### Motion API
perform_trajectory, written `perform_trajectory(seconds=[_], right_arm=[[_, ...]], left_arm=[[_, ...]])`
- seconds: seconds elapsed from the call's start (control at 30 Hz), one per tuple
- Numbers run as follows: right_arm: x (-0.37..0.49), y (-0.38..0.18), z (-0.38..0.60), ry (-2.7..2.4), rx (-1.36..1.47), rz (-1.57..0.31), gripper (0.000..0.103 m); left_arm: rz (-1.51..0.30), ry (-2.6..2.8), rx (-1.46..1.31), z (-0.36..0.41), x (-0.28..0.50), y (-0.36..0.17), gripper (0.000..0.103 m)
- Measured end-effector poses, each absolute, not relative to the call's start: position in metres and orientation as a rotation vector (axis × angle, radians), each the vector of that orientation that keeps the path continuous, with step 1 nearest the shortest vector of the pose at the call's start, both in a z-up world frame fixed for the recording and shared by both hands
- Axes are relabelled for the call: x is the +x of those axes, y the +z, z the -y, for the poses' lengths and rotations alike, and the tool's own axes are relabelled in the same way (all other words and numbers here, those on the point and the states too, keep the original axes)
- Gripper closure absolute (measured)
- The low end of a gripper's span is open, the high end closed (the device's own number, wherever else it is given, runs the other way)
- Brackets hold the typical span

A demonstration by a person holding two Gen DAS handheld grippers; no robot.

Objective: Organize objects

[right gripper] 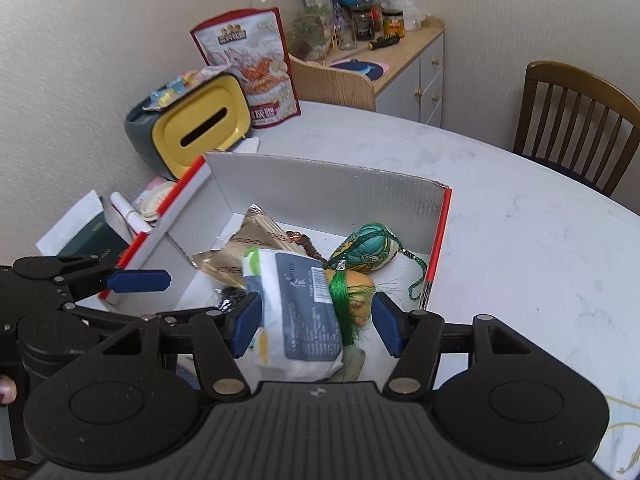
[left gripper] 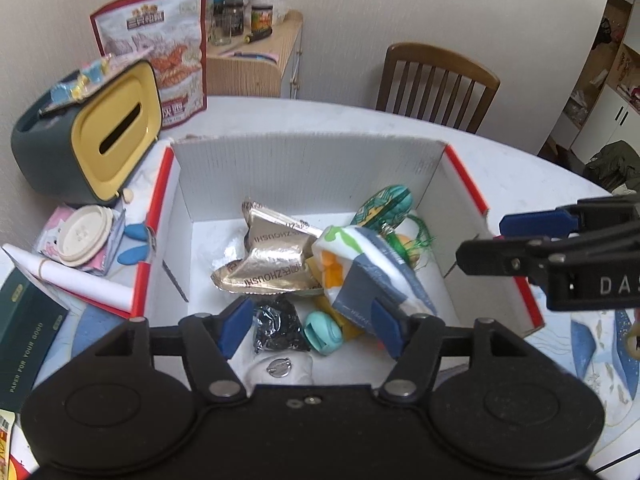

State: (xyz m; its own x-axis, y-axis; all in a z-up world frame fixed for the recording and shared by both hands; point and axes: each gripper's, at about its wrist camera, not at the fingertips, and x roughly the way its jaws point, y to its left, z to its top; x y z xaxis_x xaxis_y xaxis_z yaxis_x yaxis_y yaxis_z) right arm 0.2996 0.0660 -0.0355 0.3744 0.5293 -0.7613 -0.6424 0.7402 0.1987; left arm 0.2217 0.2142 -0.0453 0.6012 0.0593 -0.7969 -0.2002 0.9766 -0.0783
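Box (left gripper: 308, 172): white corrugated card with red edges, open-topped, standing on the pale round surface (right gripper: 520, 208); it holds everything gathered so far.

Contents:
- gold foil packets (left gripper: 276, 264), left of centre
- tissue pack (right gripper: 298, 312) in white and blue-grey wrap, lying tilted on top of the heap
- teal patterned pouch (right gripper: 370, 248) with green tassel, far right corner
- teal round item (left gripper: 323, 332) and black crinkled packet (left gripper: 278, 326), near wall

Left hand-held gripper (left gripper: 312, 330): jaws parted, nothing between the pads, poised above the near end of the box. Right hand-held gripper (right gripper: 316, 326): jaws also apart, pads clear on either side of the tissue pack, gripping nothing.

Outside the box, far left: tissue dispenser (left gripper: 92, 140) with yellow face, red-bordered snack bag (left gripper: 160, 52), disc-shaped lid (left gripper: 84, 234), dark green booklet (left gripper: 28, 336).

Step judged in hand: release over the box, then on to the next loose item. To do it well, lift both tools straight clear of the box walls first, so that no pad snags the tassel or drags the tilted tissue pack over the rim. The left clutter looks like the next source; approach with jaws wide and take one item at a time.
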Motion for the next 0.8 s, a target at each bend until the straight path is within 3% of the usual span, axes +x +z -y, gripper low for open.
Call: perform_trajectory(seconds=[0.53,0.8], right_arm=[[0.238,-0.003,-0.026,0.809,-0.103,-0.762,0.035],[0.215,0.001,-0.007,0.814,-0.081,-0.69,0.025]], left_arm=[[-0.752,0.185,-0.107,-0.194,0.173,-0.001,0.023],[-0.689,0.177,-0.12,-0.187,0.154,0.01,0.008]])
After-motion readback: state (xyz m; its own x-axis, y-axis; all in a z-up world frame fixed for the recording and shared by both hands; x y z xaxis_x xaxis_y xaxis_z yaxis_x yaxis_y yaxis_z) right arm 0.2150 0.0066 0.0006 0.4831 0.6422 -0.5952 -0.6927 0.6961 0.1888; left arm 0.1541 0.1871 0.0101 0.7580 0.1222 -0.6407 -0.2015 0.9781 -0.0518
